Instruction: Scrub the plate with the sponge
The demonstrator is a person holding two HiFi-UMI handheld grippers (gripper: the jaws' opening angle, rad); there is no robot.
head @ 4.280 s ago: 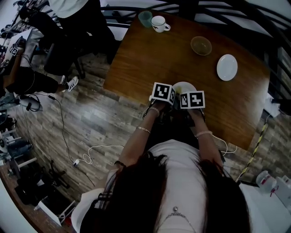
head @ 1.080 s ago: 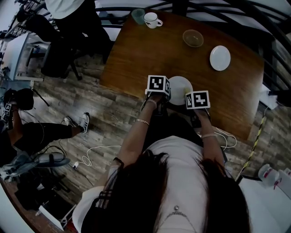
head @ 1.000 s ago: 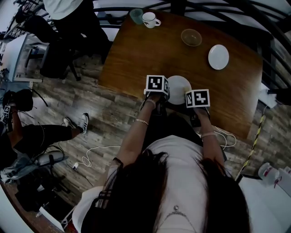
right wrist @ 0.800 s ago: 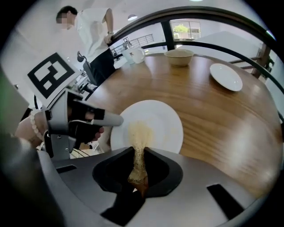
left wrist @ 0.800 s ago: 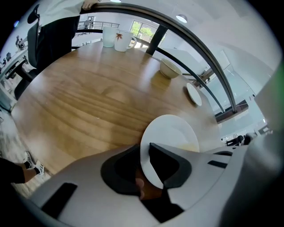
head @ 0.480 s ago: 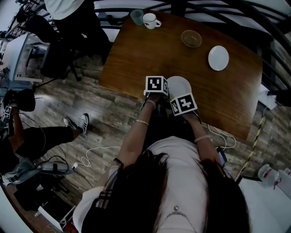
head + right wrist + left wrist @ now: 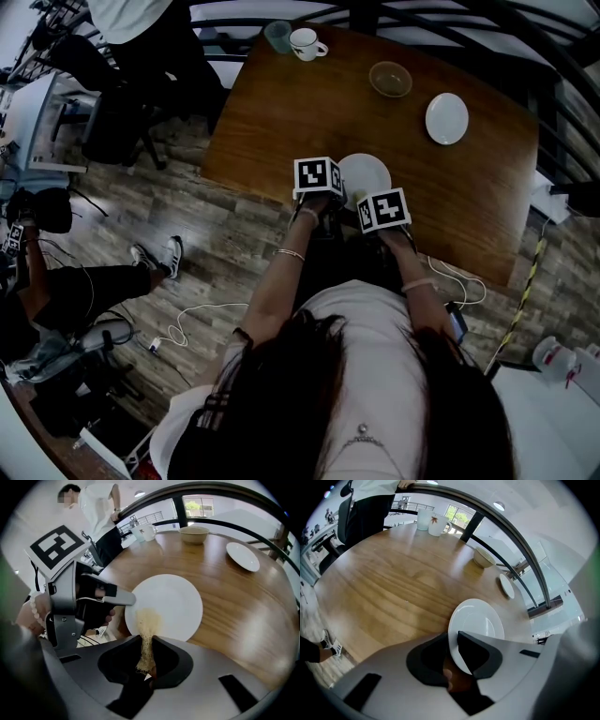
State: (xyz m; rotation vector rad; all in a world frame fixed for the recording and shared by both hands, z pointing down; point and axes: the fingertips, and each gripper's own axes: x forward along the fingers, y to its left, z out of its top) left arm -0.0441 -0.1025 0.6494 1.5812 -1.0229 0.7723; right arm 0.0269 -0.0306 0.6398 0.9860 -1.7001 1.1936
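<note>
**Two hand-held grippers working a round white ceramic plate on a brown wooden table**

At frame centre, the left gripper is pinching the plate's near rim. The right gripper is clamping a thin tan fibrous sponge, whose tip is lying over the plate's lower left. A white mug, tan bowl and small white saucer are sitting along the table's top edge. A white cable is trailing across the plank floor at lower left.
</note>
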